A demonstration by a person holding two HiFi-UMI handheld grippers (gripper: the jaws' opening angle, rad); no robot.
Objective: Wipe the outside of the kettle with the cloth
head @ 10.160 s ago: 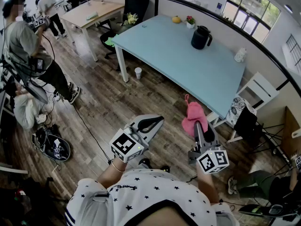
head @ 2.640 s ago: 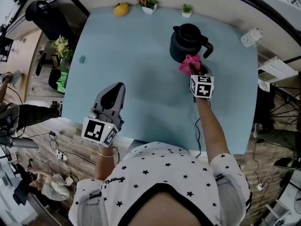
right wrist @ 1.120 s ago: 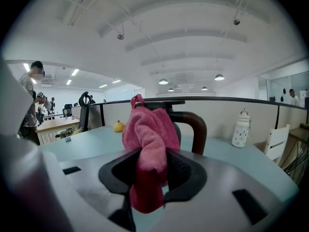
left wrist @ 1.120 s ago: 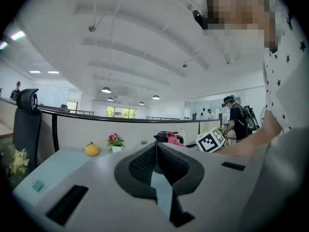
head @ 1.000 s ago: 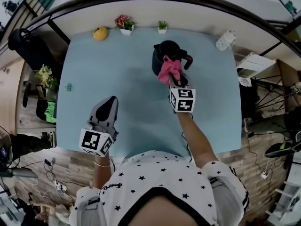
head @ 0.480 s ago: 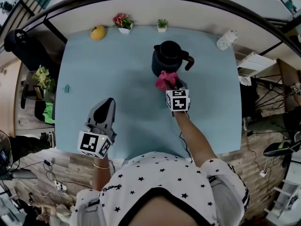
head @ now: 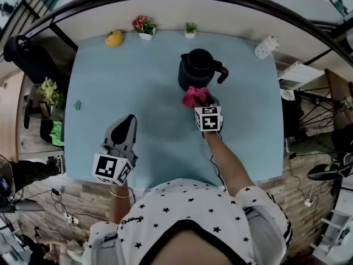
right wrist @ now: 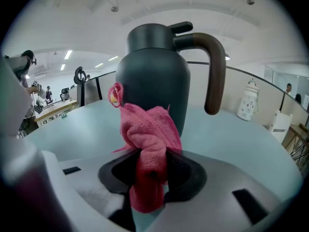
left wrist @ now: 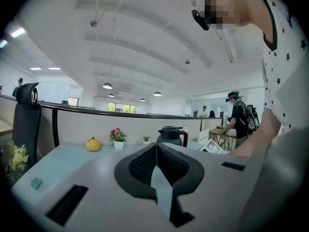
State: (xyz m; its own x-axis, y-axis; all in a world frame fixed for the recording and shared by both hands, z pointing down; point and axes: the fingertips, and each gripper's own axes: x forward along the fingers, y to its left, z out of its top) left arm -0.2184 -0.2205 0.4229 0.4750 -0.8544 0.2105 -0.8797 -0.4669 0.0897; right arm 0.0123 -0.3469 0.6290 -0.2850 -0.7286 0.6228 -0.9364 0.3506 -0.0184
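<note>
Cloth point(head: 194, 95), clamped in the right gripper point(head: 203, 100), has dropped from the kettle point(head: 196, 68)'s shoulder to its base — likely one stroke done; left gripper point(head: 128, 121) waits, jaws together and empty, by the table point(head: 110, 93)'s near edge.

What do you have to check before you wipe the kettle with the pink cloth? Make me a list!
1. Cloth held tight: ok. The right gripper is shut on the pink cloth.
2. Kettle standing up: ok. The kettle is upright on the table.
3. Cloth touching the kettle: cannot tell. It sits right in front of the kettle's side.
4. Kettle held steady: not ok. The left gripper is shut, empty and away from it.
5. Room around the kettle: ok. The flower pot and yellow fruit stand apart at the far edge.
</note>
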